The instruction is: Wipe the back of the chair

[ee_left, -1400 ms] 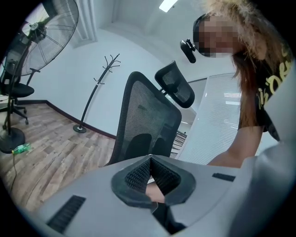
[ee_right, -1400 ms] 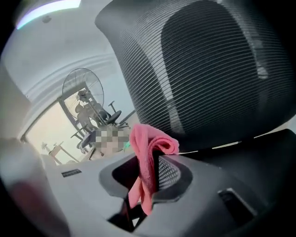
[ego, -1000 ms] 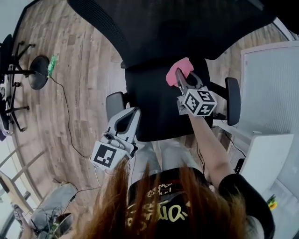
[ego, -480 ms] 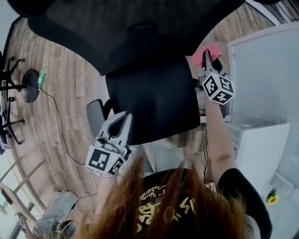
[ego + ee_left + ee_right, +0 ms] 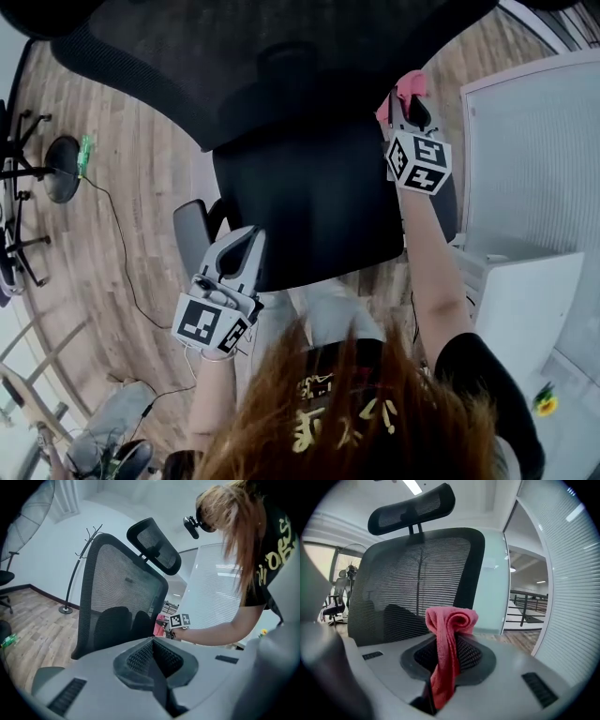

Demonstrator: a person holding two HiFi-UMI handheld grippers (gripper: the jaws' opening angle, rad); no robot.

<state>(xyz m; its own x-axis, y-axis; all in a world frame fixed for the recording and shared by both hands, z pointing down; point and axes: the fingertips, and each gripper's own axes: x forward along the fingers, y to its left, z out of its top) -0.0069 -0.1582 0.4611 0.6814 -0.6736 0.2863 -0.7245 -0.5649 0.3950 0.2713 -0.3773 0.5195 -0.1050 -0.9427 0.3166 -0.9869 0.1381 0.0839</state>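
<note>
Chair back [image 5: 281, 66], black mesh, stands upright past the seat [image 5: 309, 206]. Nearest, the left hand-held gripper [image 5: 246, 246] hangs beside the seat and an armrest [image 5: 192, 230], its jaws pressed together on nothing. Farther, the right hand-held gripper [image 5: 409, 105] pinches a rolled pink cloth [image 5: 405, 86] just beside the back's edge. Beyond lies the wooden floor [image 5: 141, 187].

1. The wooden floor [image 5: 141, 244] is laid in pale brown planks.
2. A coat stand's round black base [image 5: 61, 171] stands near the floor's wall edge.
3. A small green object [image 5: 84, 150] lies just beside that base.
4. A thin black cable [image 5: 119, 248] runs from there across the planks.
5. A grey heap [image 5: 117, 412] lies well apart from the base.
</note>
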